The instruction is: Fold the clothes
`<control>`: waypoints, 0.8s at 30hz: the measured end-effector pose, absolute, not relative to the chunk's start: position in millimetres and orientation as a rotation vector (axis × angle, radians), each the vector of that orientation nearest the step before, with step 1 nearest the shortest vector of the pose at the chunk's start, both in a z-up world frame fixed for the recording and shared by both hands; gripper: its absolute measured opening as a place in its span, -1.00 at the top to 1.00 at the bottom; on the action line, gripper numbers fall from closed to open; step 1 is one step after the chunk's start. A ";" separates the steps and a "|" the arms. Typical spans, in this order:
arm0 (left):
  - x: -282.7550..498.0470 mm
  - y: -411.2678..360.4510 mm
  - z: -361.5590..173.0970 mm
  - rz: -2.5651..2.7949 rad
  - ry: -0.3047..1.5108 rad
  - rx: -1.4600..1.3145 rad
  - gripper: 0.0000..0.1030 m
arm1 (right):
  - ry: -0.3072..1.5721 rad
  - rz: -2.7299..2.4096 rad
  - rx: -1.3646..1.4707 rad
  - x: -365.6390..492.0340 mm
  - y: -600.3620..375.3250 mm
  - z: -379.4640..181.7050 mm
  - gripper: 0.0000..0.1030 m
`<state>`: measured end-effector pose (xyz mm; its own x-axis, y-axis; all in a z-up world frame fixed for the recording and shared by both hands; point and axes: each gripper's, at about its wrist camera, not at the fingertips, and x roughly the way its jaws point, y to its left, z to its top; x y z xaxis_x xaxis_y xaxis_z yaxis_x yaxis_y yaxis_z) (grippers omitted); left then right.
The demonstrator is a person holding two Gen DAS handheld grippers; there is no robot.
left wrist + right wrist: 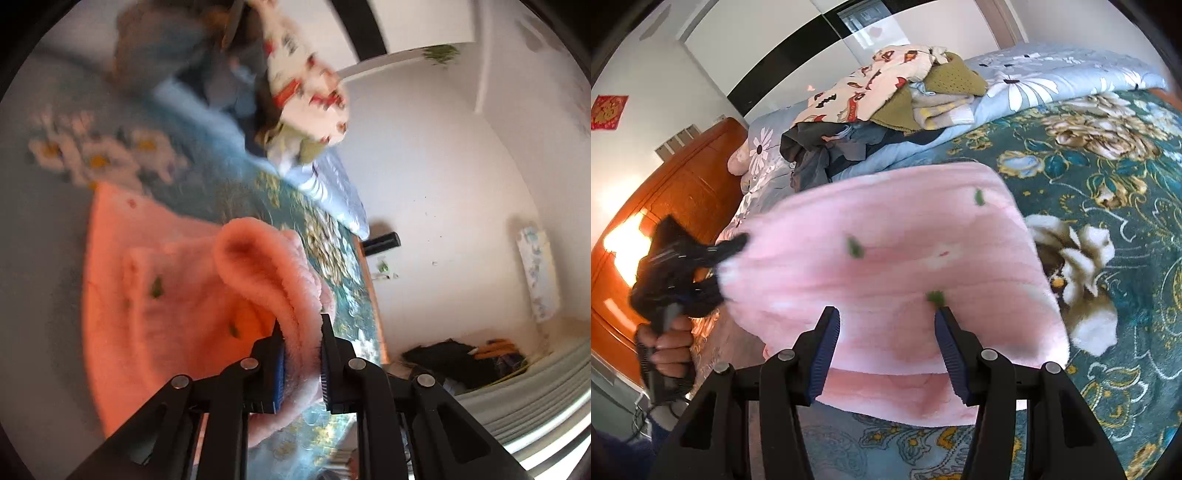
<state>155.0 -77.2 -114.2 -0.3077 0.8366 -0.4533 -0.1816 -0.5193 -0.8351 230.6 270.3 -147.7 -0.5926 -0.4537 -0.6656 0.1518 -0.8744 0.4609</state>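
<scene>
Pink fleece garment (pixel 894 258) is the thing in work, and it lies spread over the green flowered blanket (pixel 1108 177) on the bed. In the left wrist view the left hand-held gripper (pixel 301 354) is closed on a thick rolled edge of this pink garment, with the fluffy fabric pressed between its two blue pads (pixel 279 373). The right wrist view shows that same gripper at the far left corner of the garment, blurred, so it seems to be moving. The right hand-held gripper (pixel 886 354) stands wide, its jaws well apart, and it holds nothing; the near edge of the garment lies just under and between its fingers.

I judge that a fold is in progress: one corner is lifted by the left side, and the near side is not yet taken. The next move probably asks the right gripper to go down and close on the near hem, on both layers if possible, because the fleece is thick and could slip out.

Beyond the garment, toward the head of the bed, a pile of other clothes (pixel 886 96) sits on the pale blue quilt (pixel 1052 70), near the garment's far edge but apart from it. To the right of the garment the blanket gives open room for laying the fold. To the left of the garment the bed ends near an orange wooden panel (pixel 683 192), so there is less room on that side.
</scene>
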 end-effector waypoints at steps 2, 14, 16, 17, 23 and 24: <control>154.5 -82.8 -135.7 1.988 -0.834 -1.327 0.67 | -0.507 -2.473 1.188 230.8 270.0 -149.7 -0.07; 163.4 -74.7 -157.2 2.153 -0.639 -1.407 -0.12 | -0.513 -2.518 1.186 235.0 287.1 -144.4 -0.07; 158.6 -79.4 -171.2 2.049 -0.746 -1.428 -0.12 | -0.560 -2.510 1.200 233.3 292.3 -149.7 -0.07; 156.4 -81.7 -177.3 2.003 -0.799 -1.435 -0.12 | -0.571 -2.506 1.203 234.1 293.3 -151.7 -0.07; 156.3 -81.1 -175.9 1.959 -0.871 -1.390 0.28 | -0.574 -2.506 1.205 238.1 296.1 -152.6 -0.07; 157.6 -79.2 -171.1 1.970 -0.857 -1.367 0.41 | -0.579 -2.509 1.202 238.1 297.2 -151.7 -0.07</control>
